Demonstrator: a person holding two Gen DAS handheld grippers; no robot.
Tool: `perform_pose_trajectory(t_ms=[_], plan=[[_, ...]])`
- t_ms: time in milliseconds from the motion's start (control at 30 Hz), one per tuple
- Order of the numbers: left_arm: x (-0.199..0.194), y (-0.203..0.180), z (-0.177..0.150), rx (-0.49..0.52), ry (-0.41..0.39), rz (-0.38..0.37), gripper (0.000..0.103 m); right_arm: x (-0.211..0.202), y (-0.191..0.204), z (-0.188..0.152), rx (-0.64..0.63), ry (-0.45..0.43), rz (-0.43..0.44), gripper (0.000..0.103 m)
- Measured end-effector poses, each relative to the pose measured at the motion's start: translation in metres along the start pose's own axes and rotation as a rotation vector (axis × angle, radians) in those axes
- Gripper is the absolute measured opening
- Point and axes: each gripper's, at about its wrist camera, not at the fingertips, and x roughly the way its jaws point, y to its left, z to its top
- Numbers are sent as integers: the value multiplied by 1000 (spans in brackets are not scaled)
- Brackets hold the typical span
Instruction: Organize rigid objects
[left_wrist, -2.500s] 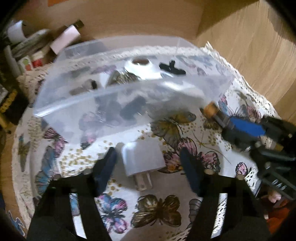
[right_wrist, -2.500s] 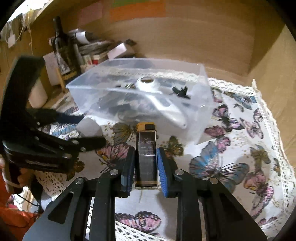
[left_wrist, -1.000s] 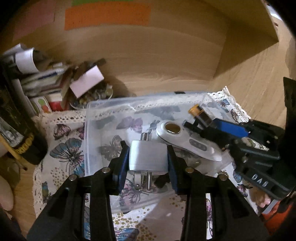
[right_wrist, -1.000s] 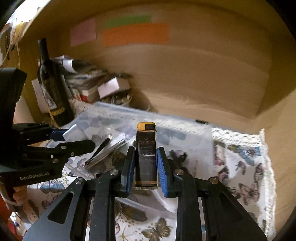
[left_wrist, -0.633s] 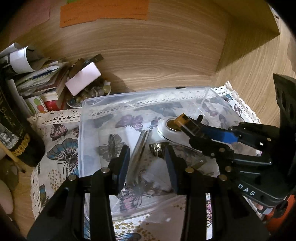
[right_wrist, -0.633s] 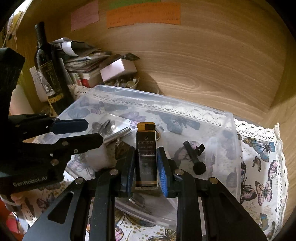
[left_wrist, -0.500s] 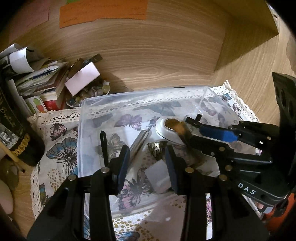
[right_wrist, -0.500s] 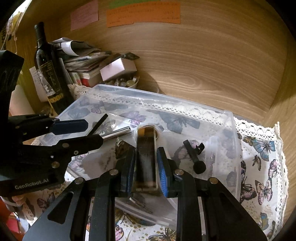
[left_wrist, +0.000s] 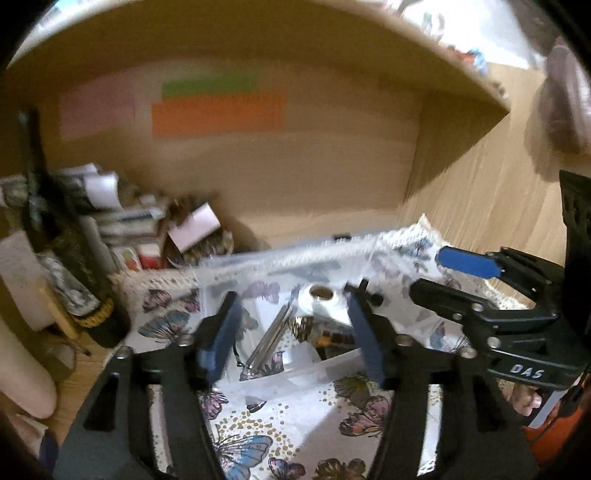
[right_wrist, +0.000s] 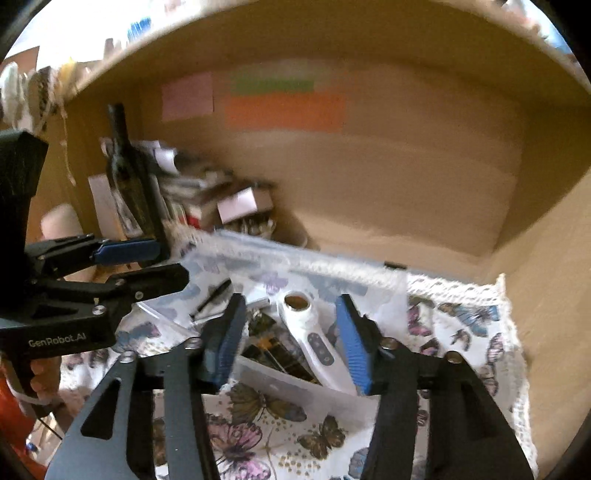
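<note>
Right wrist: bottle (right_wrist: 127, 177) behind bin (right_wrist: 303, 260)

Lighter (right_wrist: 275, 350) lies flat, seemingly, in bin (right_wrist: 314, 266).

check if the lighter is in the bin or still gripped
In the bin. The lighter lies inside the clear bin beside the white device; the right gripper is open and empty.

- Left wrist view looks forward and down between its tongs (left_wrist: 291, 332), close above the clear bin (left_wrist: 295, 254).
- Right wrist view faces likewise; both share bin, back wall at 12 o'clock.
</note>
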Motion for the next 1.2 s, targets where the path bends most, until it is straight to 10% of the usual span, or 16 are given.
perform_pose_trajectory(t_ms=[233, 1200], plan=[[-60, -14, -4, 13, -166, 42, 101, -57, 6, -1, 25, -217, -69, 103], [-112, -29, -15, 25, -286, 49, 103, -105, 18, -17, 59, -321, -82, 103]])
